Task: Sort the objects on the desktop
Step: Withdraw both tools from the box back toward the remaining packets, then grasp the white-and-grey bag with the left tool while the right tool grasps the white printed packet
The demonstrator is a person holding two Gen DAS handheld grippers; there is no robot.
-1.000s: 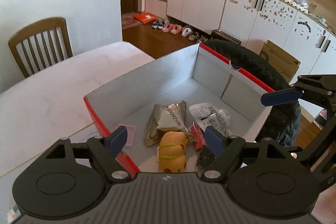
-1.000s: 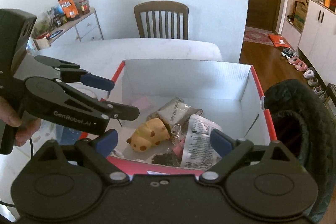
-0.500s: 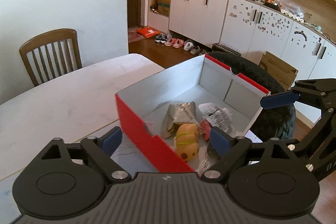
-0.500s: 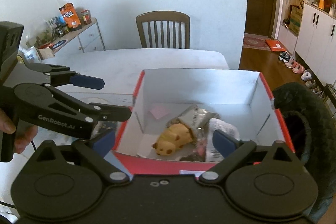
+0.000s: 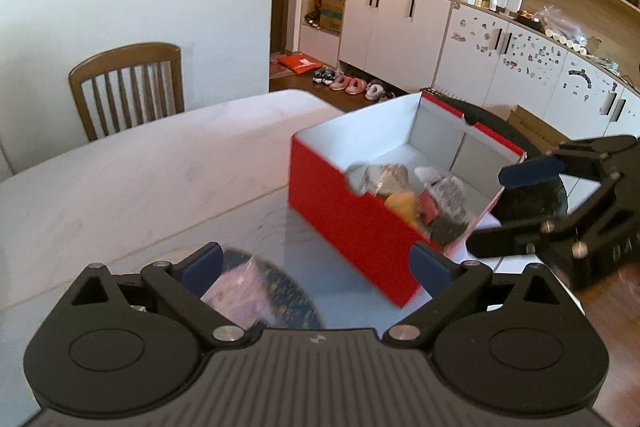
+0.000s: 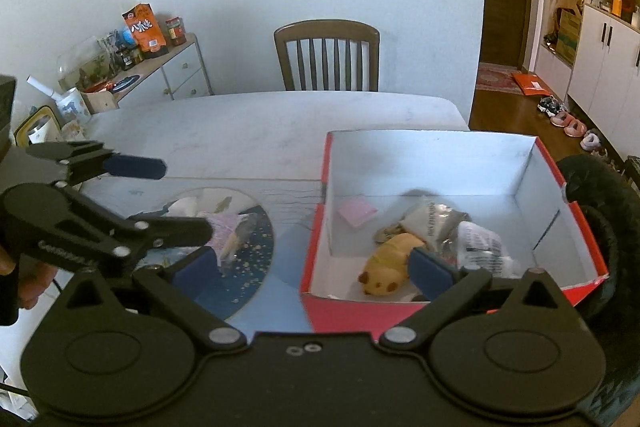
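Sitting at the right edge of the pale marbled desk [image 6: 280, 123], a red cardboard box [image 6: 316, 235] with plain white inner walls holds a soft yellow plush toy [image 6: 390, 261], crinkled foil and plastic packets [image 6: 436, 227] and a pink paper square [image 6: 357, 212]. Only the right view shows that square and a round blue speckled mat [image 6: 256, 251] under glass, while the left view shows white cupboards [image 5: 396, 27]. Both the left tongs [image 5: 316, 265] and right tongs [image 6: 316, 265] have just been opening and stand spread, pinching nothing.
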